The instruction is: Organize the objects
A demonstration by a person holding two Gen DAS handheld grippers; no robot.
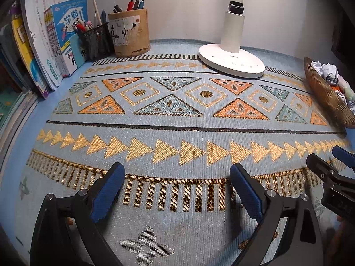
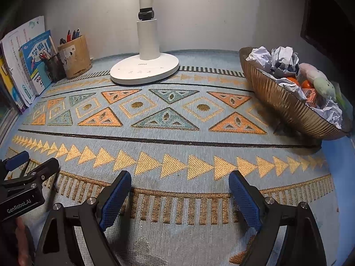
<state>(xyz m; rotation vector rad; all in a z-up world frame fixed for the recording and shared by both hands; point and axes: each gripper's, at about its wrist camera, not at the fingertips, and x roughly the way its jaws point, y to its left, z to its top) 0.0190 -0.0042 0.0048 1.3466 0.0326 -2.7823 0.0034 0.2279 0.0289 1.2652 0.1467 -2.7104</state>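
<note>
Bare mat (image 1: 177, 128) between lamp base (image 1: 231, 61) and basket (image 2: 288, 108).

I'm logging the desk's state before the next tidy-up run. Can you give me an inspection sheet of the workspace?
Surface: patterned mat covers the desk; its middle is bare.
Job's things: ribbed bowl at right holds crumpled paper, orange items and a plush toy.
Clutter: bamboo pen holder and mesh pen cup at back left, beside upright books; lamp base at back centre.
Grippers: left gripper and right gripper both open, holding nothing, low over the mat's near edge.
Cables: nothing seen.
Surroundings: plain wall behind; dark frame at far right.
</note>
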